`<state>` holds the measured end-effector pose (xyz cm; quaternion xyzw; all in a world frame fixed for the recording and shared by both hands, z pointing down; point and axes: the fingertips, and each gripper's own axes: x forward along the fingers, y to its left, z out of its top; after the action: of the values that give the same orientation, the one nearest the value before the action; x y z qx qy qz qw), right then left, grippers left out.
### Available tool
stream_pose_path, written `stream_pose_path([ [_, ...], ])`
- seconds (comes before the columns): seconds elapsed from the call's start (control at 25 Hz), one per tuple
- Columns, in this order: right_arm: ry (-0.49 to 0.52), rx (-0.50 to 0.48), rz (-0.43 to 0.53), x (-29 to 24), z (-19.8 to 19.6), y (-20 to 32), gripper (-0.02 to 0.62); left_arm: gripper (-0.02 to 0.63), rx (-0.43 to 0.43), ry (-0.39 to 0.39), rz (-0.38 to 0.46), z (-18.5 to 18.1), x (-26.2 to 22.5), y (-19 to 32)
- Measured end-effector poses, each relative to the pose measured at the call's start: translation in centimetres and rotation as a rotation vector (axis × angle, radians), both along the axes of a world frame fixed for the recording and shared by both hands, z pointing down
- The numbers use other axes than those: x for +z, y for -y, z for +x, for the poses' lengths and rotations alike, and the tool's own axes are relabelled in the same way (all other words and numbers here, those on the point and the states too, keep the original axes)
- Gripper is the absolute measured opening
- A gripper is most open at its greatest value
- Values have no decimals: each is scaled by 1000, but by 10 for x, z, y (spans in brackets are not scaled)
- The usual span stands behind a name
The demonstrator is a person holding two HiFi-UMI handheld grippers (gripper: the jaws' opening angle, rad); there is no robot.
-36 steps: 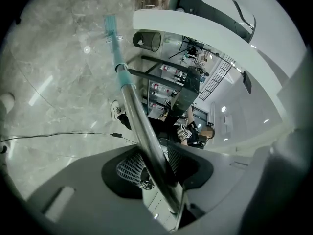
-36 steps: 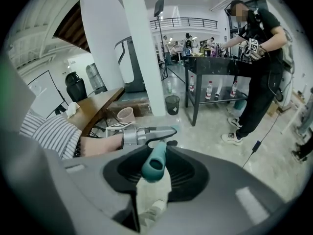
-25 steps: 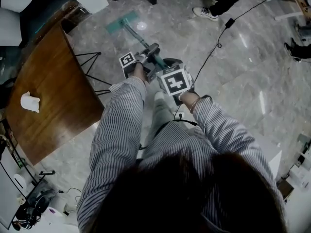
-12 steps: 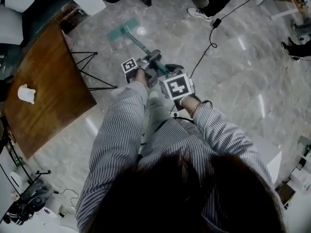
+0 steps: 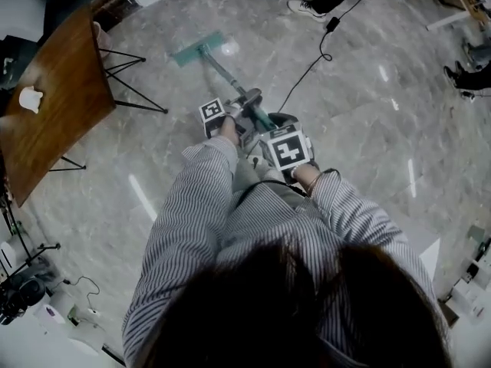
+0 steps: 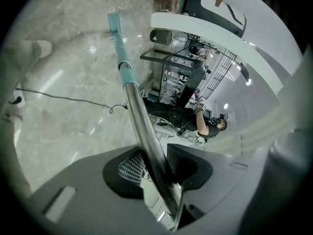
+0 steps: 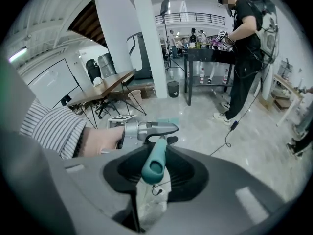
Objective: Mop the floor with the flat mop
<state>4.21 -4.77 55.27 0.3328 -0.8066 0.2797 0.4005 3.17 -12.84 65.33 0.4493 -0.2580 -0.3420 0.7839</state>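
The flat mop's teal head (image 5: pixel 198 50) lies on the grey marble floor, far from me. Its metal pole (image 5: pixel 228 79) slants back to both grippers. My left gripper (image 5: pixel 239 107) is shut on the pole, lower down. My right gripper (image 5: pixel 270 129) is shut on the teal handle, near my body. In the left gripper view the steel pole (image 6: pixel 142 126) passes between the jaws of the left gripper (image 6: pixel 159 173) and runs out to the mop head (image 6: pixel 115 21). The right gripper view shows the teal handle end (image 7: pixel 155 161) clamped in the right gripper (image 7: pixel 155 175), with the left gripper (image 7: pixel 146 129) just beyond.
A wooden table (image 5: pixel 46 121) on thin black legs stands at left, with a white object (image 5: pixel 29 98) on it. A black cable (image 5: pixel 307 67) crosses the floor right of the pole. A bystander's shoe (image 5: pixel 307 8) is at the top. Equipment clutters the bottom left corner.
The table has slid left in the head view. The mop and both grippers now sit farther from it. Both grips are unchanged.
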Motion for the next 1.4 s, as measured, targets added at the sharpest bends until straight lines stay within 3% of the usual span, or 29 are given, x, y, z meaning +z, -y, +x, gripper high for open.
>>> stream_pose_path([
  [0.28, 1, 7, -33, 6, 99, -99, 114, 123, -10, -20, -27, 96, 5, -101],
  [0.76, 23, 21, -57, -21, 190, -181, 114, 133, 107, -40, 4, 193, -22, -188],
  [0.92, 21, 47, -70, -24, 198, -193, 114, 133, 147, -61, 8, 203, -28, -202],
  [1.4, 15, 25, -68, -23, 195, -197, 114, 135, 138, -58, 18, 201, -29, -205],
])
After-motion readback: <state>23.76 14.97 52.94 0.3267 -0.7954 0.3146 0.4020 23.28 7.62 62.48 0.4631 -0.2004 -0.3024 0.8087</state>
